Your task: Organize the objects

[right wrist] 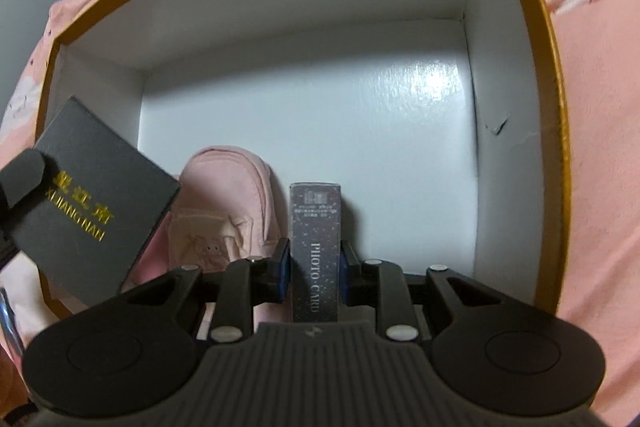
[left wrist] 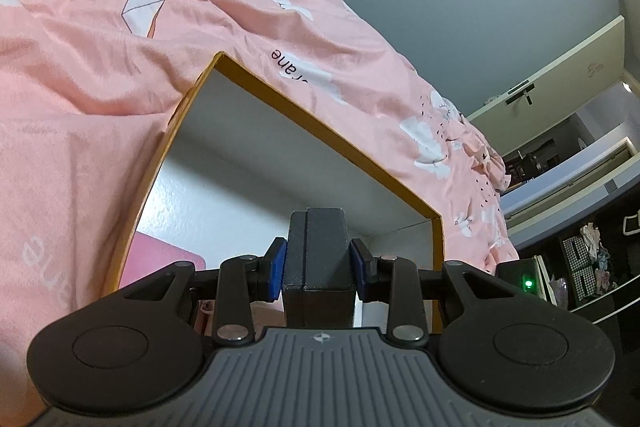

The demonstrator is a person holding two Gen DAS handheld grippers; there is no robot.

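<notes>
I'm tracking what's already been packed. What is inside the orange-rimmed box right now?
Inside the orange-rimmed box, a pink pouch lies on the white floor. The photo card box, in the right gripper, stands beside it. The dark box covers the pouch's left part and that corner.

Both wrist views look closely down into one shared box (left wrist: 256, 75); right steeper.

Left tongs (left wrist: 318, 263) clamp a black box (left wrist: 318, 259) over the open carton (left wrist: 320, 119); pink bedsheet (left wrist: 100, 47) beneath.
</notes>
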